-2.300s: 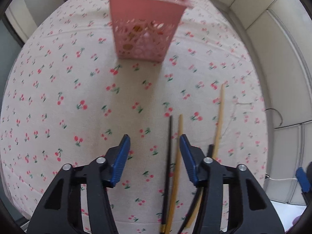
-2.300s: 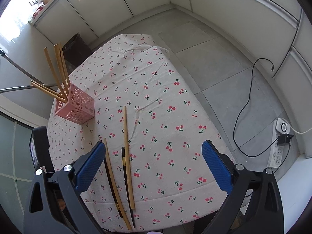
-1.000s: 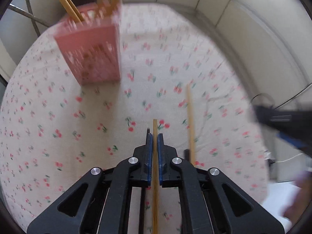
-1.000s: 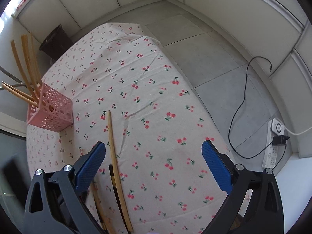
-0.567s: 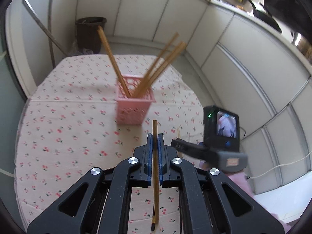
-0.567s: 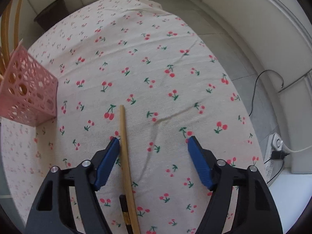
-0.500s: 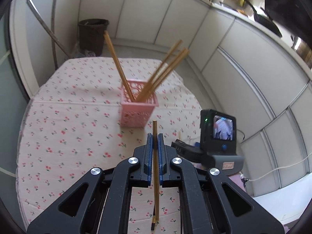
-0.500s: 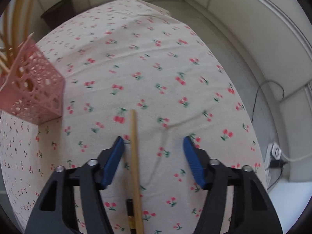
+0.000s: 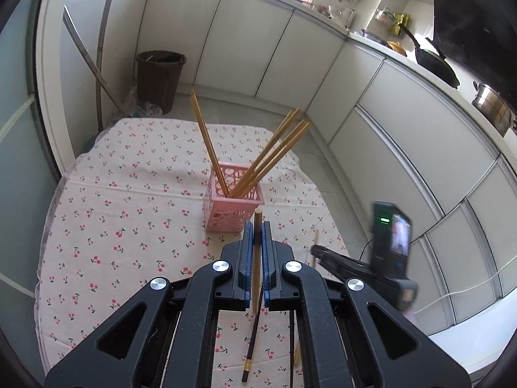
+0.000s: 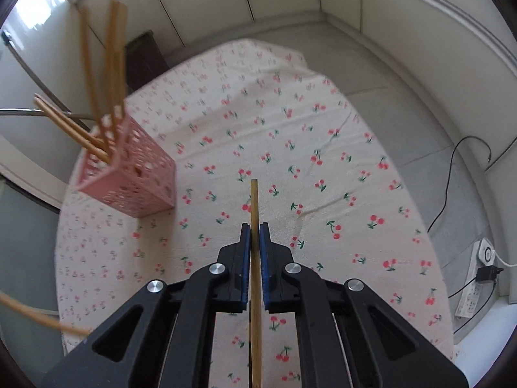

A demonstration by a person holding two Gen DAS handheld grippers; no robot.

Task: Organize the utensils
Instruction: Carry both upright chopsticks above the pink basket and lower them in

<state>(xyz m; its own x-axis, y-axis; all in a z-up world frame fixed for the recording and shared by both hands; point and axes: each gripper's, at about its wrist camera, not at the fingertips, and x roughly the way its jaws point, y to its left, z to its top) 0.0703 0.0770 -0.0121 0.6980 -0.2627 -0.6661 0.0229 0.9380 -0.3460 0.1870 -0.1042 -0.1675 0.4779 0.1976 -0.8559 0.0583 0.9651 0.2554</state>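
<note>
Both grippers are clamped on a chopstick each: left gripper point(image 9: 257, 226) facing the basket point(image 9: 234, 208), right gripper point(image 10: 254, 229) showing floor cables point(image 10: 458, 177) only it sees.

We count one pink basket point(image 9: 235, 200) on the cherry-print tablecloth point(image 9: 122, 194). Four wooden chopsticks point(image 9: 270, 156) stand in the basket, one leaning left and three leaning right. Nearer to us than the basket, each of our two grippers carries one more wooden chopstick: one in the left gripper point(image 9: 255, 255), one in the right gripper point(image 10: 254, 252). On the cloth near the basket we see two dark chopsticks point(image 9: 252, 336) lying flat.
</note>
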